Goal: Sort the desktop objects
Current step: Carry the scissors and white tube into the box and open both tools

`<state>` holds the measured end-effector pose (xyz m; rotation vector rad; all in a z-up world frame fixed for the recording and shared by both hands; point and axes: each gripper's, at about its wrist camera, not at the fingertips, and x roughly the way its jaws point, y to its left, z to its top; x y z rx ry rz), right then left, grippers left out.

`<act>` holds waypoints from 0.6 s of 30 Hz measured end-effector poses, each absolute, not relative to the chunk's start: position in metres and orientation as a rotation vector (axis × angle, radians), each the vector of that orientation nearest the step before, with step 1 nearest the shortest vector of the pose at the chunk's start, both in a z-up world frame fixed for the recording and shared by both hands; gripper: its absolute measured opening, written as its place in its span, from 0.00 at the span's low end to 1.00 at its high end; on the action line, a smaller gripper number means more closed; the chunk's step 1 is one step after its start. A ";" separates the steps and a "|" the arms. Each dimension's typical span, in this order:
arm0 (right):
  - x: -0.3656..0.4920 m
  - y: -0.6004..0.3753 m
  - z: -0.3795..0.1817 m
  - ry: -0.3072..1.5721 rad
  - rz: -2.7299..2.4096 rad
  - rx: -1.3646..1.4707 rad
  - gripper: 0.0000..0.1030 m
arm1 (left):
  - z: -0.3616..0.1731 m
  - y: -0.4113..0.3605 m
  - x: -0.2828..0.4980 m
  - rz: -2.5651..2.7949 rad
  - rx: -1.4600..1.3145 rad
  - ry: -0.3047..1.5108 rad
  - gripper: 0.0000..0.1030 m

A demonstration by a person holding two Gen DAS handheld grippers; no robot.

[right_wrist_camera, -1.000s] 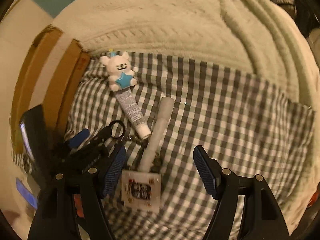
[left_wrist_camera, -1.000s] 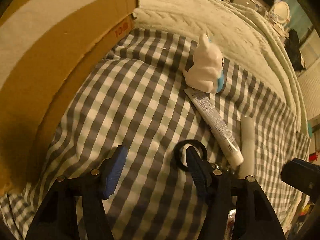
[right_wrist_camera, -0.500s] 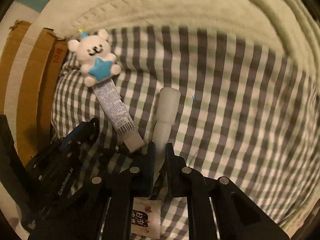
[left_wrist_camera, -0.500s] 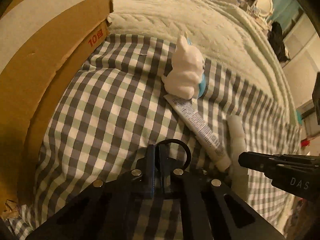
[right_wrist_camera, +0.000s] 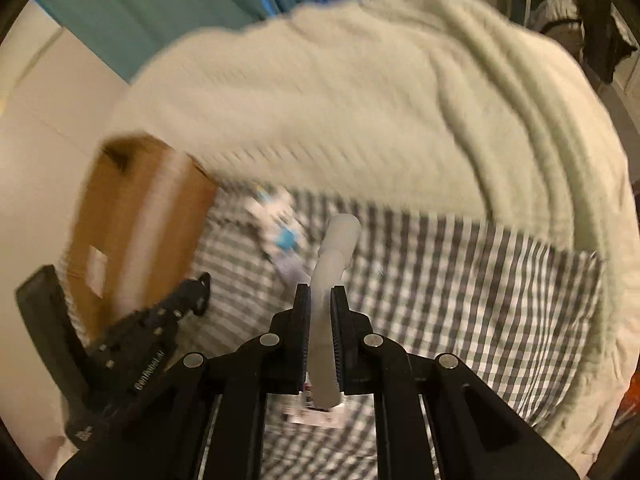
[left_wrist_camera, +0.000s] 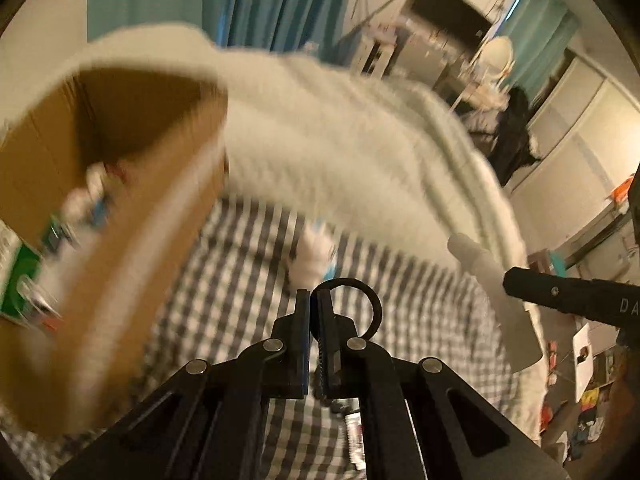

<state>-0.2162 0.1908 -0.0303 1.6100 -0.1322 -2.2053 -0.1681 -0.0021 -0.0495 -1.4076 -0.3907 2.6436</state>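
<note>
My left gripper (left_wrist_camera: 314, 300) is shut on a black ring (left_wrist_camera: 370, 300), lifted above the checked cloth (left_wrist_camera: 248, 264). My right gripper (right_wrist_camera: 320, 300) is shut on a pale white tube (right_wrist_camera: 338, 240), also raised off the cloth. In the left wrist view that tube (left_wrist_camera: 478, 266) juts out of the right gripper's black fingers (left_wrist_camera: 560, 292). A white bear figure (left_wrist_camera: 314, 256) with a blue star sits blurred on the cloth. A printed tube (right_wrist_camera: 290, 268) lies beside it. An open cardboard box (left_wrist_camera: 132, 220) at the left holds several items.
A cream knit blanket (right_wrist_camera: 360, 100) covers the bed beyond the checked cloth (right_wrist_camera: 460, 300). A small white printed packet (right_wrist_camera: 316, 412) lies on the cloth under the right gripper. Teal curtains (left_wrist_camera: 260, 4) and room furniture stand behind. Both views are motion-blurred.
Both grippers went from open to shut, the left on the black ring and the right on the white tube. Both then rose off the cloth; the box's inside came into view.
</note>
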 end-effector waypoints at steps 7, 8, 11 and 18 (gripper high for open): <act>-0.191 0.138 0.067 -0.193 -2.215 1.389 0.09 | 0.057 -0.052 -0.170 2.757 -1.308 -0.312 0.03; -0.190 0.128 0.074 -0.198 -2.204 1.374 0.09 | 0.067 -0.060 -0.172 2.783 -1.318 -0.275 0.03; -0.179 0.091 0.091 -0.212 -2.175 1.320 0.09 | 0.090 -0.093 -0.165 2.846 -1.347 -0.173 0.03; -0.162 0.002 0.080 -0.194 -2.058 1.297 0.09 | 0.062 -0.167 -0.165 2.874 -1.466 -0.285 0.03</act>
